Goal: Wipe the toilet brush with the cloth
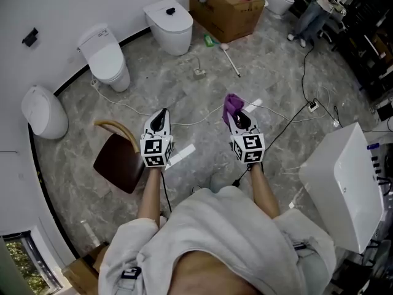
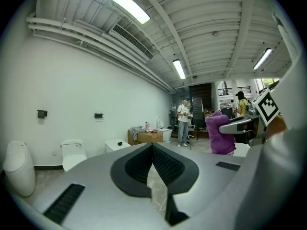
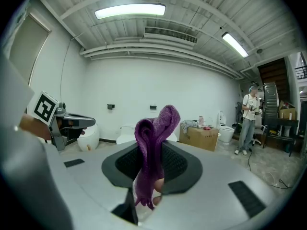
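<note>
Head view steeply down, gripper views near-level along their jaws, all sharing the wall toilets [image 1: 105, 59]

No writing, brand or number in this room can actually be read.

The closest things to signs are the black-and-white square pattern markers [image 1: 156, 152] on the cube of the left gripper [image 1: 160, 117] and on the cube of the right gripper [image 1: 241, 120]; they are blocky codes with no letters or digits. A small sticker on the tank of the white ceramic toilet [image 2: 73, 152] and some blue marks along the edge of the large white boxy unit [image 1: 344, 183] are too small to make out.
</note>
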A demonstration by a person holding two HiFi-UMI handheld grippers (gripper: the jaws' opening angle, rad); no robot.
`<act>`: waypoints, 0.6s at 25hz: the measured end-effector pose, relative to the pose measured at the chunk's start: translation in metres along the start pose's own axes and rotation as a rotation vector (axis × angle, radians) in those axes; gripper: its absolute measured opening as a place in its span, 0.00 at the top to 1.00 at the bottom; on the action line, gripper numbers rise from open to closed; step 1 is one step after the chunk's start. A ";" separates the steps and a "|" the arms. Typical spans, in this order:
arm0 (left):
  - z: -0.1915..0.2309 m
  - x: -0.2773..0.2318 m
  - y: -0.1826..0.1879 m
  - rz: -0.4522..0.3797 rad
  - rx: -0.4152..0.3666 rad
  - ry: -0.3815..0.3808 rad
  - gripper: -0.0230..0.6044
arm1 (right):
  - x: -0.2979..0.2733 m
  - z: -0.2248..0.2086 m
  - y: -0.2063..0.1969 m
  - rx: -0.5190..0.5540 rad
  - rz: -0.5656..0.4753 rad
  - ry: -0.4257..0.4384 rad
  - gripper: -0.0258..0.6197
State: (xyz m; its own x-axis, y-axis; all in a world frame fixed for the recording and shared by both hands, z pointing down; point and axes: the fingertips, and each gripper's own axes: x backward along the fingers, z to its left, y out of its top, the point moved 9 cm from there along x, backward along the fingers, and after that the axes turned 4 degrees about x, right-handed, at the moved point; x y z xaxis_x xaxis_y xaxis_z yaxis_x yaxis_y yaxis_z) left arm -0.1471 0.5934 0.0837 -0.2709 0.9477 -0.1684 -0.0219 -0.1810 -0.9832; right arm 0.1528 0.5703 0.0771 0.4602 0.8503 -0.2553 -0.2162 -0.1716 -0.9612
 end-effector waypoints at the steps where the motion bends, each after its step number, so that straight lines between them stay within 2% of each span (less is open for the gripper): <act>1: 0.001 -0.002 -0.001 0.004 0.003 -0.002 0.93 | -0.003 0.000 0.000 0.000 0.004 0.000 0.79; 9: 0.018 -0.039 -0.009 0.017 0.005 -0.007 0.93 | -0.043 -0.011 -0.007 -0.005 0.016 0.012 0.79; 15: 0.043 -0.094 -0.008 0.036 0.006 0.022 0.93 | -0.108 -0.036 -0.005 -0.014 0.020 0.043 0.79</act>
State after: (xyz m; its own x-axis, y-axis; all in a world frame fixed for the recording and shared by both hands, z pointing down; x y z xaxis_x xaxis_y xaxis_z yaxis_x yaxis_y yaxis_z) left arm -0.1630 0.4947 0.1106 -0.2505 0.9461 -0.2052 -0.0186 -0.2166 -0.9761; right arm 0.1352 0.4611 0.1058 0.4924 0.8247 -0.2781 -0.2137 -0.1951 -0.9572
